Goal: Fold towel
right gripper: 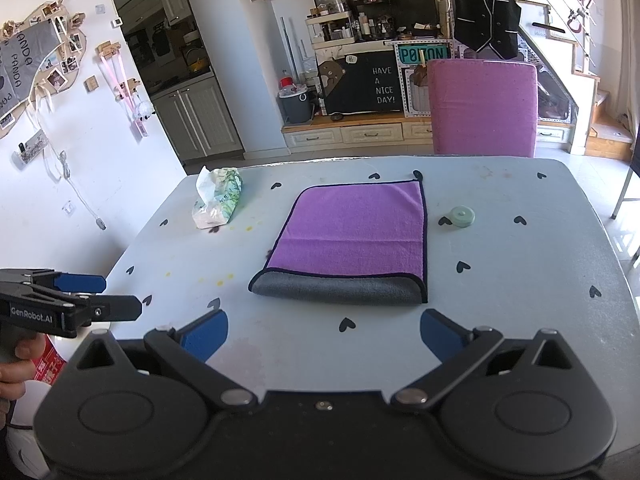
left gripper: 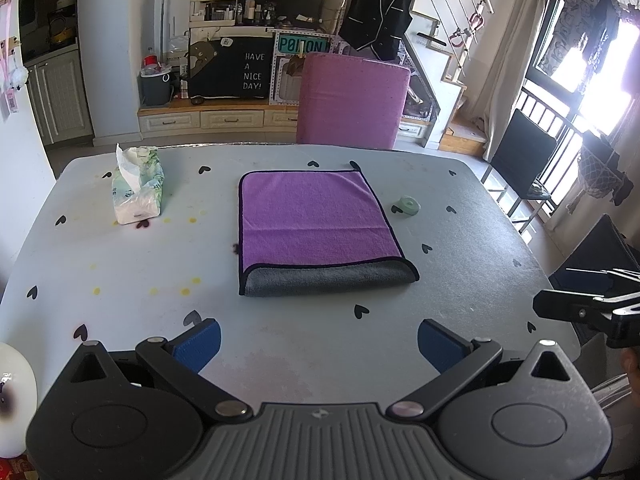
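Both hand-held grippers (left gripper: 319,344) (right gripper: 324,336) gape short of towel (left gripper: 320,232) (right gripper: 348,240)

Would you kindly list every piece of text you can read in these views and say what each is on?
"HAVE A NICE DAY!": black board under the shelves.
"POTION", partly hidden: teal sign.
"GenRobot.AI": side of the left gripper.
"PANDA", partly cut off: grey wall hanging.
Red label by the hand: unreadable.

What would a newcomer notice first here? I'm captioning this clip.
The purple towel lies mid-table, already folded once, its grey underside showing along the near edge. A tissue pack sits to its left, and both open grippers, left and right, hover short of it.
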A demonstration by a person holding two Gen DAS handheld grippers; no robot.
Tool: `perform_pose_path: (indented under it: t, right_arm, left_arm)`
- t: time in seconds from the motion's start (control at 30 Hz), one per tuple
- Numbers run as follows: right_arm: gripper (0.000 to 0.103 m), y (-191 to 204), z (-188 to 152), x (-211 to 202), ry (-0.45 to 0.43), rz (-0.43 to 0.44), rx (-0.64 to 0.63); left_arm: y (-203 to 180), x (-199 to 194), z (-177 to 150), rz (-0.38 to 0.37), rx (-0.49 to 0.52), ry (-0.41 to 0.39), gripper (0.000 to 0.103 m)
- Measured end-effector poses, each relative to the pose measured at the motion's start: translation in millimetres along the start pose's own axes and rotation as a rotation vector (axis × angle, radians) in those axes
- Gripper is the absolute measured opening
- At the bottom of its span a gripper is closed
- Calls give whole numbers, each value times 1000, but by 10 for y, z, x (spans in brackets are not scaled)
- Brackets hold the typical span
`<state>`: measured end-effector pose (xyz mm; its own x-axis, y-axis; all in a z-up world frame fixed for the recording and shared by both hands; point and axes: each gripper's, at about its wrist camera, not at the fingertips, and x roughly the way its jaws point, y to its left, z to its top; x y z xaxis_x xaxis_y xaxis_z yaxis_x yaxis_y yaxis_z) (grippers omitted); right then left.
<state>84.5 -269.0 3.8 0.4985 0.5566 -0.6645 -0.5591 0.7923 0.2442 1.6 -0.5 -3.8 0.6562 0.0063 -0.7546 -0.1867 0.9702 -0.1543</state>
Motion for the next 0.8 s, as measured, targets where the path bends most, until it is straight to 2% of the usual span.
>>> perform_pose_path:
  t: [0.53,0.8]
  right_arm:
    - [102,-151,119,94,3,-25,24]
    - [102,-163,203,161,-29,-15,3]
  left_arm:
    - [20,147,113,-5,-12,-13,103]
    - [62,302,209,-6,-23,-23,103]
